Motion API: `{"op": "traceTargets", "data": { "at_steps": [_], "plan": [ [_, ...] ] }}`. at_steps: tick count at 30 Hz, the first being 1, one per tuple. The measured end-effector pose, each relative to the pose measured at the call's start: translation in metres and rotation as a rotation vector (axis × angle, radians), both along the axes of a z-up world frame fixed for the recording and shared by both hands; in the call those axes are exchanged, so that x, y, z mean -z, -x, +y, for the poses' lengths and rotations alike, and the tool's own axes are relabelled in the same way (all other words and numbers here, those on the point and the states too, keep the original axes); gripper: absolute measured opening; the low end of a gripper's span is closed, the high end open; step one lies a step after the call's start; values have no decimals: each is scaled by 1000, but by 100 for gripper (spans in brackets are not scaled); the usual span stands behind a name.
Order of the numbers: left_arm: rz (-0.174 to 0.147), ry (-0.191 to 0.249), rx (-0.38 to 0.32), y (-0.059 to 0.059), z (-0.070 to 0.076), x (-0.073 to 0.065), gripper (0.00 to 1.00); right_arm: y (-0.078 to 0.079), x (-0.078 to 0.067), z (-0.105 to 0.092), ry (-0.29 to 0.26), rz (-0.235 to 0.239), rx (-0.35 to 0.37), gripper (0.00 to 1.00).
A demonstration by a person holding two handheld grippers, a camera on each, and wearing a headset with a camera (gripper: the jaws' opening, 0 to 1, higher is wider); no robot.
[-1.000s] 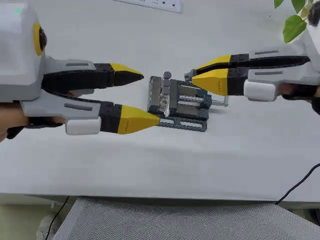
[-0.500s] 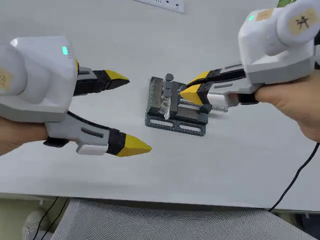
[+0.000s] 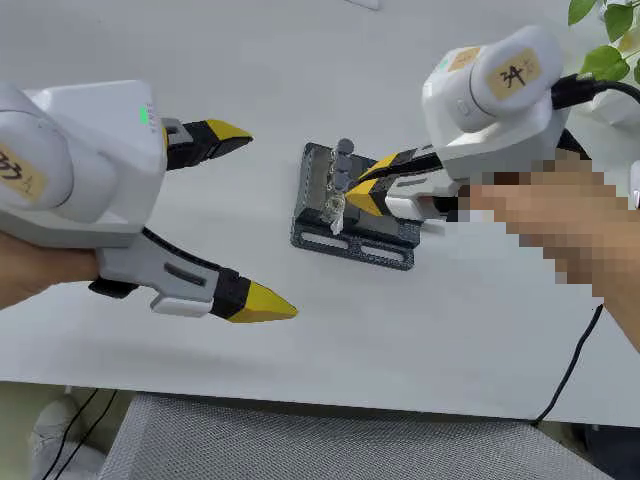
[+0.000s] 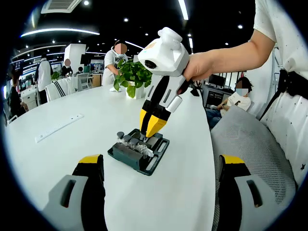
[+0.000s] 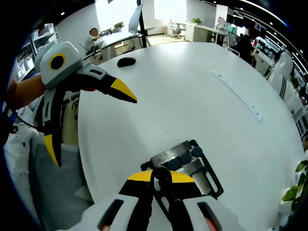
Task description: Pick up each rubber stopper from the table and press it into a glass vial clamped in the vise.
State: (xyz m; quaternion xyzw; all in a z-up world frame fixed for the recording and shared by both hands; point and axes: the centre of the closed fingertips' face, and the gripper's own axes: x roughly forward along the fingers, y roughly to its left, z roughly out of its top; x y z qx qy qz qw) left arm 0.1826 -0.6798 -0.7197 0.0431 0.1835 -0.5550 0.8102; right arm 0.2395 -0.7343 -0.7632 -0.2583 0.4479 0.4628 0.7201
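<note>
A dark vise (image 3: 352, 238) stands mid-table and clamps a row of glass vials. Three of them carry grey stoppers (image 3: 339, 166); the nearest vial (image 3: 334, 210) is clear glass. My right gripper (image 3: 362, 192) slants down over that near vial, its yellow tips close together. In the right gripper view the right gripper (image 5: 161, 177) is shut on a dark round rubber stopper (image 5: 161, 174), just in front of the vise (image 5: 204, 179). My left gripper (image 3: 248, 222) hangs open to the left of the vise, holding nothing. From the left gripper view the vise (image 4: 155, 161) lies ahead of the left gripper (image 4: 161, 163).
A potted plant (image 3: 602, 40) stands at the far right and a black cable (image 3: 575, 360) runs off the front right edge. A mesh chair back (image 3: 330, 440) is below the table edge. A power strip (image 4: 57, 127) lies far across the table.
The right gripper has moved left and tipped down, its tips now over the near end of the vise. The left gripper has drawn back to the left and stays open.
</note>
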Motion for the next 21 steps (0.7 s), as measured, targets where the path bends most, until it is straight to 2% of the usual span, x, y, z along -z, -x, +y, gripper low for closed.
{"op": "traceTargets", "data": {
  "at_steps": [6, 16, 21],
  "plan": [
    [10, 0, 3, 0, 1, 6, 99, 0, 13, 0, 32, 16, -17, 6],
    [28, 14, 1, 1, 2, 11, 99, 0, 19, 1, 38, 32, -30, 6],
    [30, 18, -1, 0, 2, 11, 98, 0, 20, 0, 59, 28, -43, 6]
  ]
}}
